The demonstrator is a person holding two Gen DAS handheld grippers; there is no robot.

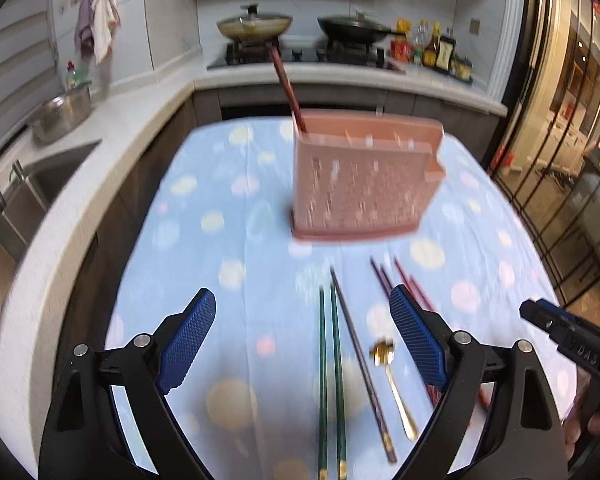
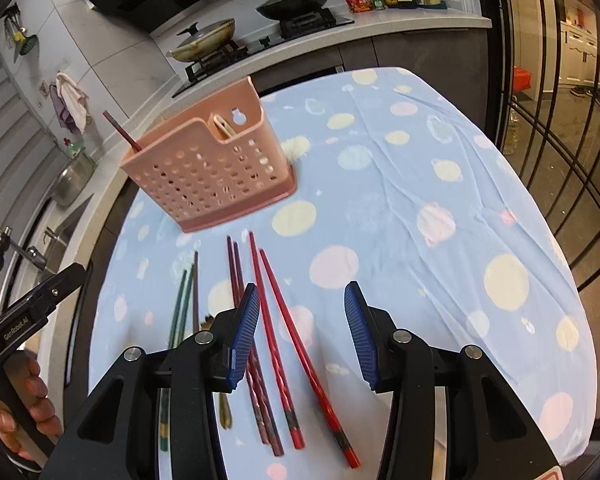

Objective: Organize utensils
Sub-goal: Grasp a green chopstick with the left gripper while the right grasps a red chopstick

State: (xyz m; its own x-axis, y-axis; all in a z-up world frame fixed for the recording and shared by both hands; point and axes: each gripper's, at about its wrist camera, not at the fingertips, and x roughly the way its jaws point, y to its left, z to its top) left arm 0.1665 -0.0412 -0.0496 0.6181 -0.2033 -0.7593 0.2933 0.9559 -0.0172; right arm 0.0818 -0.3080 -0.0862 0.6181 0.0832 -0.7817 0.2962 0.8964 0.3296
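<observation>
A pink perforated utensil holder (image 1: 360, 184) (image 2: 208, 164) stands on the blue dotted tablecloth (image 1: 228, 240) (image 2: 420, 184). One dark red chopstick (image 1: 288, 88) (image 2: 121, 131) leans out of its left end. In front of it lie two green chopsticks (image 1: 331, 380) (image 2: 180, 304), a dark brown chopstick (image 1: 360, 360), a gold spoon (image 1: 392, 384), dark red chopsticks (image 2: 236, 276) and two bright red chopsticks (image 2: 284, 328). My left gripper (image 1: 302, 300) is open above the green chopsticks. My right gripper (image 2: 302, 300) is open above the red chopsticks.
A kitchen counter (image 1: 112, 120) with a sink (image 1: 32, 192) and a steel pot (image 1: 60, 114) runs along the left. A stove with two pans (image 1: 300, 28) and sauce bottles (image 1: 432, 48) is behind the table. A glass door (image 1: 560, 120) is on the right.
</observation>
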